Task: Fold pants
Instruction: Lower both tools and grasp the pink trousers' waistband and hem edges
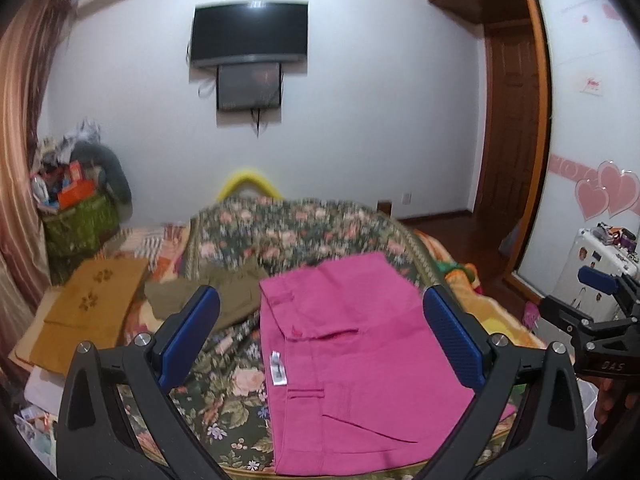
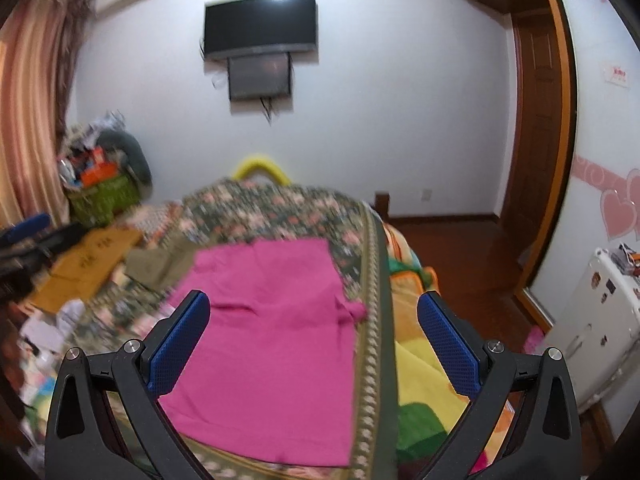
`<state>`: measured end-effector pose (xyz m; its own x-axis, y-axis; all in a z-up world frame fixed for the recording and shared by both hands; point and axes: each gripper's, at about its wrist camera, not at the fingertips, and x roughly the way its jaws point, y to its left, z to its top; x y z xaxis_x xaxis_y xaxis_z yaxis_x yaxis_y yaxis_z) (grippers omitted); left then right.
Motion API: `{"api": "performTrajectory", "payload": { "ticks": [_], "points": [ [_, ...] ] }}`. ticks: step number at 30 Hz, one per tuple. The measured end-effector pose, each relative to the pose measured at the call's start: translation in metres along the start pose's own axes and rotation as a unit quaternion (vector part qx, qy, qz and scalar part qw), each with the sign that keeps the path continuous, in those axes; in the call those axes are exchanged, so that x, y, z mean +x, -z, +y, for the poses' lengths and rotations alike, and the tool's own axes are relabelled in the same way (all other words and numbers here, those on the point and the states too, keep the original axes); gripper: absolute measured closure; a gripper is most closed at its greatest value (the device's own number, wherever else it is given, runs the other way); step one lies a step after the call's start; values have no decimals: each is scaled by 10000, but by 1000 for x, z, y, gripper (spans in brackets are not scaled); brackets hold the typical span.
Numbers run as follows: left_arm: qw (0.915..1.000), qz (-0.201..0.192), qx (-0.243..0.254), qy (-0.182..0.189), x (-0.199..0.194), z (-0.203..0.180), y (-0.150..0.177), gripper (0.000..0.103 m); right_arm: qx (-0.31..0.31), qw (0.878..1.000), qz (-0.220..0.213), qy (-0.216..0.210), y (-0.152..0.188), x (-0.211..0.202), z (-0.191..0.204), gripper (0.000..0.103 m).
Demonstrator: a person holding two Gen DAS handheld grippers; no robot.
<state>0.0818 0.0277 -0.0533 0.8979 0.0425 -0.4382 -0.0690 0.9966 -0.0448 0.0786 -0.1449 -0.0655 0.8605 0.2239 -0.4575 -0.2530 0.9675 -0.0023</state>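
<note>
The pink pants (image 1: 360, 352) lie folded in a flat rectangle on the floral bedspread (image 1: 288, 224), with a white label at their left edge. They also show in the right wrist view (image 2: 272, 336). My left gripper (image 1: 322, 332) is open and empty, held above the pants with its blue pads on either side. My right gripper (image 2: 314, 340) is open and empty above the pants' right part and the bed's edge. It also shows at the right of the left wrist view (image 1: 600, 280).
Olive-green pants (image 1: 216, 292) lie bunched left of the pink ones. A tan folded cloth (image 1: 92, 308) lies further left. A green basket (image 1: 80, 224) of clutter stands at the back left. A colourful blanket (image 2: 424, 376) and a white suitcase (image 2: 596, 328) are at the right.
</note>
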Motion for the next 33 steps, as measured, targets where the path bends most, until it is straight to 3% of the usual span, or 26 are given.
{"api": "performTrajectory", "payload": {
  "ticks": [4,9,15,17,23,29,33],
  "points": [
    [9994,326,3,-118,45,14,9,0,4,9979,603,216,18,43,-19,0],
    [9950,878,92,-459,107,35,24,0,236,9945,1021,-34,26,79,-41,1],
    [9818,1822,190,-504,171,64,43,0,343,9879,1489,-247,34,124,-57,1],
    [9751,2147,244,-496,191,66,49,1,353,9858,1611,-306,37,140,-59,7],
    [9513,3082,31,-22,239,73,65,28,347,9810,1843,-497,44,171,-61,17],
    [9378,3451,-270,254,259,78,74,55,253,9769,1956,-825,38,201,-57,34],
    [9341,3532,-311,415,261,80,76,57,119,9770,1916,-926,32,216,-52,39]
  ]
}}
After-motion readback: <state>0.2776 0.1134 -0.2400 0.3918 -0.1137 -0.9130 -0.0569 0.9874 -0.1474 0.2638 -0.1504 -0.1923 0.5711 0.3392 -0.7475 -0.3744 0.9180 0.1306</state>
